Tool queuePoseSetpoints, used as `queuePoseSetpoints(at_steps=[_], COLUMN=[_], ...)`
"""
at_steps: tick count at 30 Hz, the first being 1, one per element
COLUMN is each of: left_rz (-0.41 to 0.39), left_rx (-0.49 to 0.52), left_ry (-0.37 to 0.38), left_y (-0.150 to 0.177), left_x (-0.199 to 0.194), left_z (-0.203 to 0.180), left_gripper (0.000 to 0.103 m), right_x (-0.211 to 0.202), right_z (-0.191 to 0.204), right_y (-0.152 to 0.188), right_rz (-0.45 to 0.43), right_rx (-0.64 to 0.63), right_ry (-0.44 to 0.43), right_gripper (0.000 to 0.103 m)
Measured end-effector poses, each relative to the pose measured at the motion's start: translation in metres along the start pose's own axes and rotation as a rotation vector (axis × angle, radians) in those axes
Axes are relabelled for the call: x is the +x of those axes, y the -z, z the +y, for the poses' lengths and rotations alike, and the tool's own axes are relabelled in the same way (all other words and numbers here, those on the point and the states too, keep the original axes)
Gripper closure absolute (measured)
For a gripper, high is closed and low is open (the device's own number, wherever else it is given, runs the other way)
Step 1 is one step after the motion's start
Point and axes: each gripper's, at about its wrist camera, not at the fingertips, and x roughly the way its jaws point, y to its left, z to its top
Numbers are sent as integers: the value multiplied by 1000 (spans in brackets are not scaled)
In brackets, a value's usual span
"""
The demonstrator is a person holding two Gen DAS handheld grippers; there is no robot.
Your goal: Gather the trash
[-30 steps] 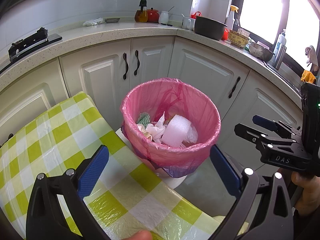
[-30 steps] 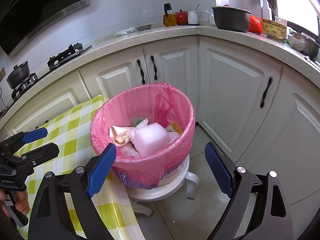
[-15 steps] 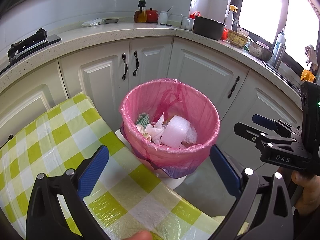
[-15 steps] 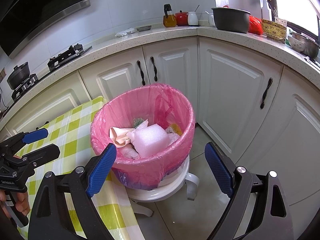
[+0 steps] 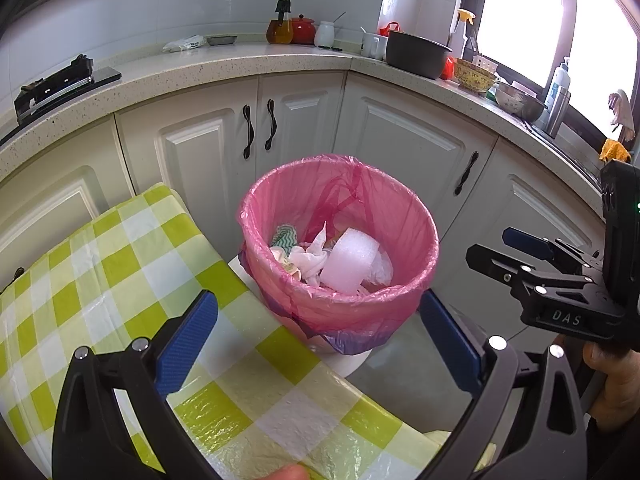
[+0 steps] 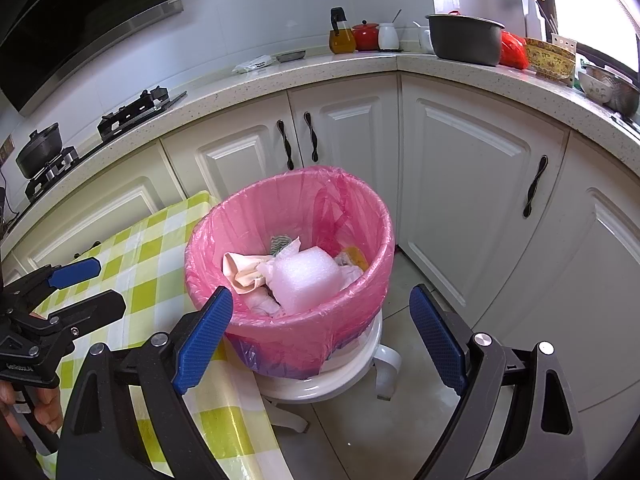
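Note:
A bin lined with a pink bag (image 5: 416,216) (image 6: 360,200) stands on a white stool (image 6: 360,364) beside the table. Inside lie a white foam block (image 5: 348,260) (image 6: 304,280), crumpled tissue (image 5: 308,256), a beige wrapper (image 6: 240,268) and a green-striped scrap (image 5: 286,236). My left gripper (image 5: 318,336) is open and empty over the table corner, short of the bin. My right gripper (image 6: 320,336) is open and empty, its fingers straddling the bin's near side. Each gripper also shows in the other's view: the right one (image 5: 516,252), the left one (image 6: 80,284).
The table carries a green and white checked cloth (image 5: 120,272) (image 6: 152,256). White cabinets (image 6: 472,184) curve behind the bin under a speckled counter (image 5: 224,68) with a pot (image 6: 466,40), jars and bowls. A gas hob (image 6: 136,108) sits at the left. Grey floor (image 6: 400,432) lies beside the stool.
Nothing of note has moved; both grippers hold still and open, with only a slight camera drift.

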Motion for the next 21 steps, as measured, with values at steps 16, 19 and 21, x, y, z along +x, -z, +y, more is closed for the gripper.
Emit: queuePoseSetpoints(at_steps=[16,19,21], left_rz=[-14,-26,-31], left_rx=[9,17,21], left_ry=[8,6,8], left_y=[3,3,3], left_x=[-1,-3,-4], left_z=[-1,-2,-2], left_gripper=[5,5,5], right_x=[1,1,1], right_z=[1,1,0], right_y=[1,1,1], right_rz=[2,2,2], right_rx=[-2,1,-1], right_ry=[-3,-4,-2], right_gripper=[18,18,18])
